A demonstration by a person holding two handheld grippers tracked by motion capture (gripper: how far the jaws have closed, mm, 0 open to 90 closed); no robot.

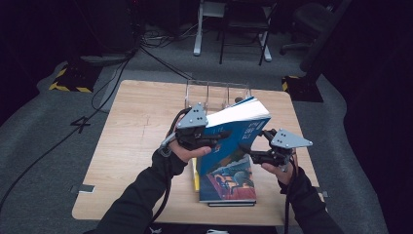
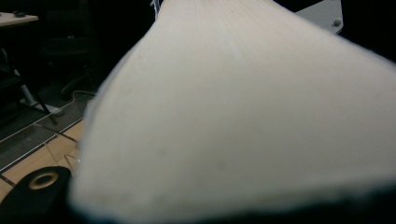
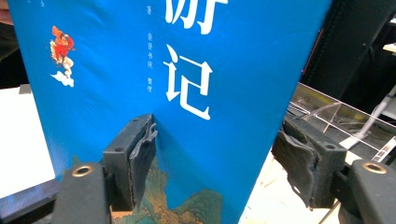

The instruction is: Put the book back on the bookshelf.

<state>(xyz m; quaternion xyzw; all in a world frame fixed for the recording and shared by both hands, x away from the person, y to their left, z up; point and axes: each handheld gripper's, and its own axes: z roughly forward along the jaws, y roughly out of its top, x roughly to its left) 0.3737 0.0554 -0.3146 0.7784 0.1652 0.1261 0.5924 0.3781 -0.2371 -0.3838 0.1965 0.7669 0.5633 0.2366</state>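
One blue book [image 1: 233, 134] tilted above two stacked books [image 1: 228, 187] on desk [image 1: 131, 146]. Left gripper [image 1: 221, 136] clamps it; right gripper [image 3: 219, 163] wide, straddling cover.

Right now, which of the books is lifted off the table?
The blue book, tilted up between the left gripper and right gripper. The other book lies flat on the table beneath it.

1. Books: three. One blue book [image 1: 229, 131] is held up tilted, one book with a painted cover [image 1: 228, 185] lies flat on the desk [image 1: 131, 141], and one yellow book [image 1: 195, 176] shows as a thin edge beside it.
2. Clear acrylic racks [image 1: 209, 92]: one, at the desk's far edge.
3. Tongs: two, the left tongs [image 1: 220, 139] and the right tongs [image 1: 247, 148].
4. Desks: one.
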